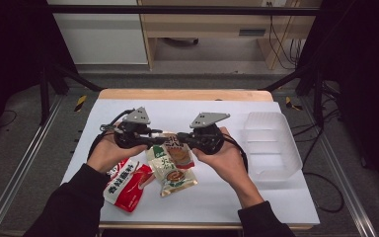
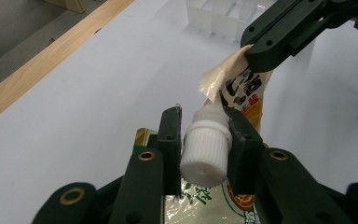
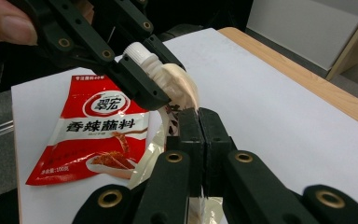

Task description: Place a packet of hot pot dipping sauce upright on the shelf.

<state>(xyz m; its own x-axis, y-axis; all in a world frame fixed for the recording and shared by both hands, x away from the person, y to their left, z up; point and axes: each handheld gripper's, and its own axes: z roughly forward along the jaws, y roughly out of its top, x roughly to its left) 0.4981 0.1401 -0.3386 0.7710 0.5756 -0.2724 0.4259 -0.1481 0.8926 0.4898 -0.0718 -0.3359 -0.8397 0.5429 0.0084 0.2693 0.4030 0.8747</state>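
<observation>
Gripping the white ribbed screw cap (image 2: 204,151) of the printed spouted sauce pouch (image 1: 173,165), the left hand-held gripper (image 2: 204,135) must next twist it off, at 9 o'clock from the right hand-held gripper (image 3: 199,126), clamped on the pouch's top edge.

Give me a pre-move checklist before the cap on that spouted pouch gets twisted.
1. Left tongs around the white cap, a jaw on each side: ok.
2. Pads pressing firmly on the cap: cannot tell; contact looks close.
3. Right tongs shut on the pouch top, just beside the spout: ok.
4. Pouch lifted off the table: ok at the spout end, cannot tell lower down.
5. Red sachet lying apart from both tongs: ok.
6. Clear tray at the right, out of the way: ok.
</observation>
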